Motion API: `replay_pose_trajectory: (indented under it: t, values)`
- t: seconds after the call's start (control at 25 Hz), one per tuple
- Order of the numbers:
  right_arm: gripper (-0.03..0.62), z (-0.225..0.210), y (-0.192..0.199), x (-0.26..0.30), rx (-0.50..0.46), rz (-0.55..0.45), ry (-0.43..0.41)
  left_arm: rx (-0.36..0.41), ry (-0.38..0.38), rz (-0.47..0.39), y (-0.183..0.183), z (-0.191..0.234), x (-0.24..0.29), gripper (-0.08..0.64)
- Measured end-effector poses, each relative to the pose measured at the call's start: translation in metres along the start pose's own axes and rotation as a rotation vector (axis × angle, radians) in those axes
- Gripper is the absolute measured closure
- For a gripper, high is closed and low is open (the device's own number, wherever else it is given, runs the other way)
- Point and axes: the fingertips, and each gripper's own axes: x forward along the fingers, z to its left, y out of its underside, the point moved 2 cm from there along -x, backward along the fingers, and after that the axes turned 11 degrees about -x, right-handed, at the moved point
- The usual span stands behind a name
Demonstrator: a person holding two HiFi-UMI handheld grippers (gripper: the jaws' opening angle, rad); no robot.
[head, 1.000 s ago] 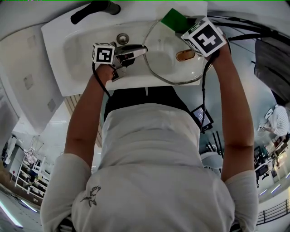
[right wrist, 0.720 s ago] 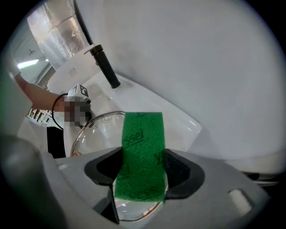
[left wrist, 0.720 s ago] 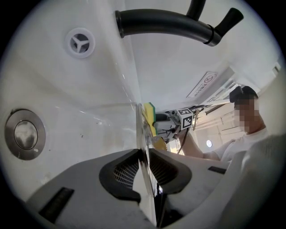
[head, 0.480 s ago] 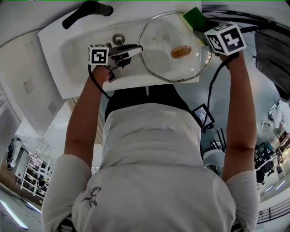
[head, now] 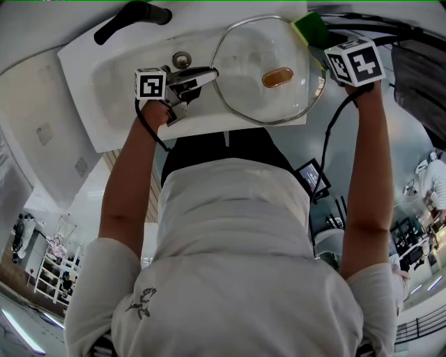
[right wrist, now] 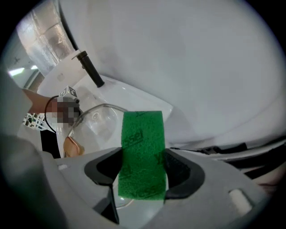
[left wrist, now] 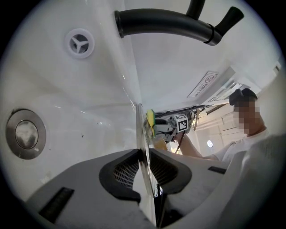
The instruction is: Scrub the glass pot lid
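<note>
The round glass pot lid (head: 258,49) with its brown knob (head: 279,77) is held over the white sink (head: 97,84). My left gripper (head: 208,74) is shut on the lid's left rim. In the left gripper view that rim (left wrist: 144,147) runs edge-on between the two pads of the left gripper (left wrist: 145,162). My right gripper (head: 320,40) is at the lid's far right edge, shut on a green and yellow sponge (head: 311,28). In the right gripper view the sponge's green face (right wrist: 142,152) fills the gap in the right gripper (right wrist: 142,167), with the lid (right wrist: 96,120) beyond it.
A black faucet (head: 136,15) reaches over the back of the basin, and the metal drain (head: 182,60) lies below it. The drain (left wrist: 26,134) and a round overflow (left wrist: 79,43) show in the left gripper view. Cables (head: 362,31) run past the sink's right side.
My right gripper has carried the sponge rightward along the lid's far rim. The lid has shifted a little up and right over the basin, still held by the left gripper.
</note>
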Motion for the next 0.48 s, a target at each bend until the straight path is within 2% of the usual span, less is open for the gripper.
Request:
replay_pose_trajectory:
  t: [0.08,0.24,0.48]
  values:
    - [0.302,0.013,-0.028,-0.003,-0.051,-0.039,-0.007,-0.006,0.002,-0.006,0.0,0.001,-0.001,0.486]
    - [0.302,0.059,-0.09,-0.001,-0.241,-0.082,-0.038,0.004,0.009,-0.009,-0.001,0.002,0.0,0.486]
    - [0.302,0.152,-0.155,0.009,-0.417,-0.136,-0.167,0.012,0.014,-0.021,-0.002,0.004,-0.002,0.485]
